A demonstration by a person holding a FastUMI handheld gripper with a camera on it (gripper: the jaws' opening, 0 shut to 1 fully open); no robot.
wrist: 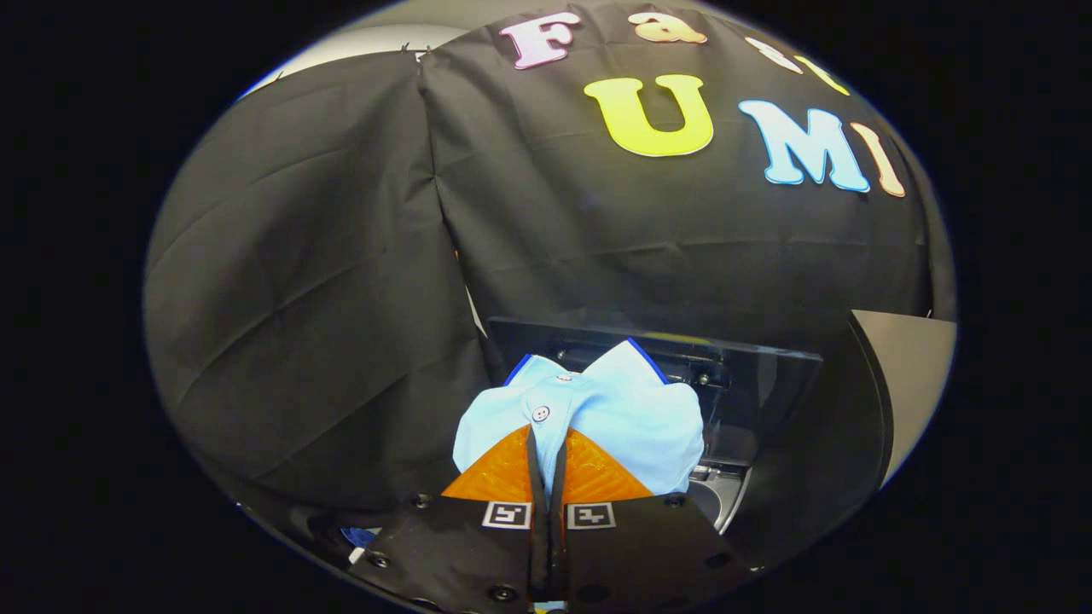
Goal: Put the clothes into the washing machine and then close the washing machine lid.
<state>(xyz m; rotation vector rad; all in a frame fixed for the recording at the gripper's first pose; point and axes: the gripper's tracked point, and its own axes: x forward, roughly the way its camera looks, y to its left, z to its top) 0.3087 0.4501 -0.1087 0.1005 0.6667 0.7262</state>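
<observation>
A light blue shirt point(614, 409) with a white button and a dark blue collar edge hangs bunched up at my fingertips. My gripper point(546, 448) is shut on the shirt, its two fingers pressed close together with the cloth pinched between them. Just beyond and below the shirt lies the washing machine point(725, 499), whose round opening shows to the right of the fingers. Its dark lid point(751, 375) stands raised behind the shirt. The shirt hides most of the opening.
The black cloth wall point(341, 298) of the booth hangs close behind and to the left of the machine. A dark panel with a pale face point(913, 375) stands to the right of the raised lid.
</observation>
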